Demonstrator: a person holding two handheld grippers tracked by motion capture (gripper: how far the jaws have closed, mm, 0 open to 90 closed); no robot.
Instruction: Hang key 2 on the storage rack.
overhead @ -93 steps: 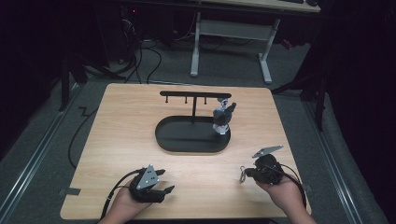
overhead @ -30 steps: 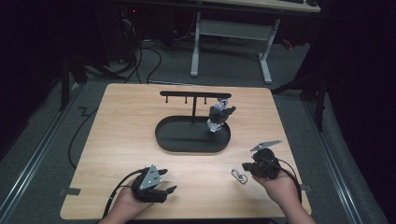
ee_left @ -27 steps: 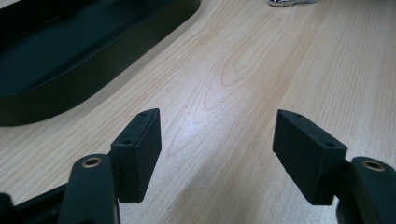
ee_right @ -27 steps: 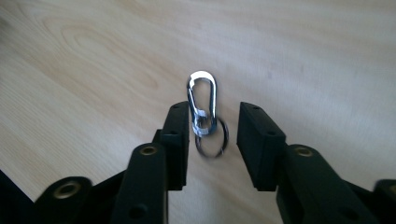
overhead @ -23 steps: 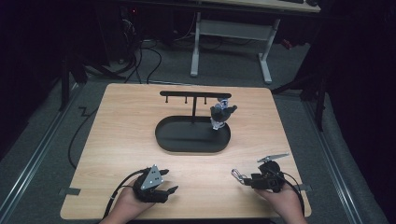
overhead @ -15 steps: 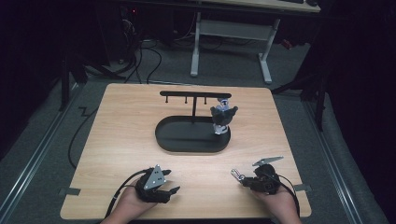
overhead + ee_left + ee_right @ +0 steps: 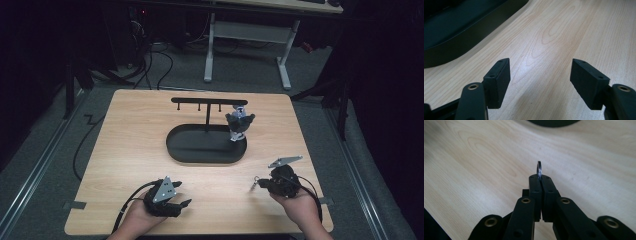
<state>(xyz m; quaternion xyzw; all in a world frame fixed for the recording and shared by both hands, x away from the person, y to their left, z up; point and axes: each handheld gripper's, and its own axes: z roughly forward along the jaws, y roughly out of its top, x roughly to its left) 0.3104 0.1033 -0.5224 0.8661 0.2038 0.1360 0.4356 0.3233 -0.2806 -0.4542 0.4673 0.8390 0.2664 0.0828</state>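
Moved nearer the table's front edge and just closed, the right gripper (image 7: 260, 183) pinches a key ring (image 7: 539, 169) edge-on above the wooden table (image 7: 135, 130), one charm (image 7: 239, 124) already hanging on the hook stand (image 7: 207, 102), open tabletop between, left gripper (image 7: 540, 80) wide open, empty.
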